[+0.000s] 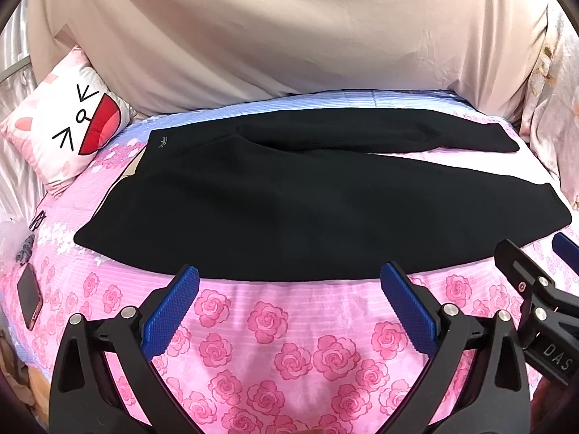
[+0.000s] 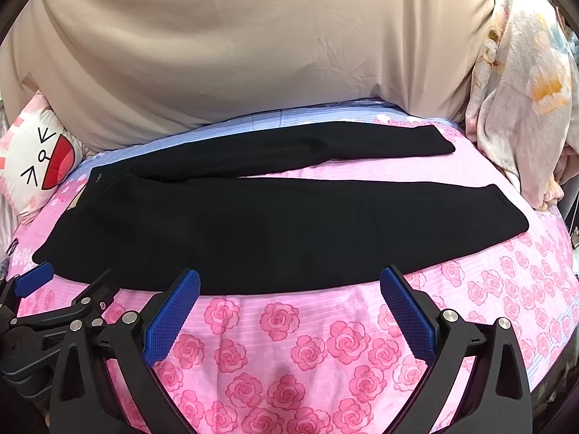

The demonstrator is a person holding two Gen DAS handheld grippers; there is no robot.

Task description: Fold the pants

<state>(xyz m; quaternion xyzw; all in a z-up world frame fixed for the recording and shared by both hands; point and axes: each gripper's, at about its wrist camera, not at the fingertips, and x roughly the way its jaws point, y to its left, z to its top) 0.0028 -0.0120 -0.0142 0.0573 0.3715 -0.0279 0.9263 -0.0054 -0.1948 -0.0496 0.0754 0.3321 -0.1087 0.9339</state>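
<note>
Black pants [image 1: 289,202] lie spread flat on a bed covered by a pink rose-print sheet [image 1: 275,347]. Waistband at the left, with a small pale logo near its far corner; both legs run to the right. The near leg is broad and lies across the middle of the bed; the far leg angles off toward the far right, a wedge of sheet showing between the two cuffs.

Left gripper [image 1: 289,303]: jaws wide apart, blue pads [image 1: 170,314] facing inward, nothing between them. It hangs over the bare sheet just short of the pants' near hem, not touching the cloth as far as the fisheye lets me judge.

Right gripper [image 2: 289,305]: jaws equally wide, empty, over the sheet at the near hem, to the right of the left gripper. Each tool shows at the edge of the other's view.

A cartoon-face cushion [image 1: 68,133] sits at the far left, clear of the waistband. A dark phone [image 1: 29,296] lies on the sheet at the near left edge. A beige cloth [image 1: 275,36] rises behind the bed; a pale floral fabric [image 2: 524,83] is bunched at the far right.
</note>
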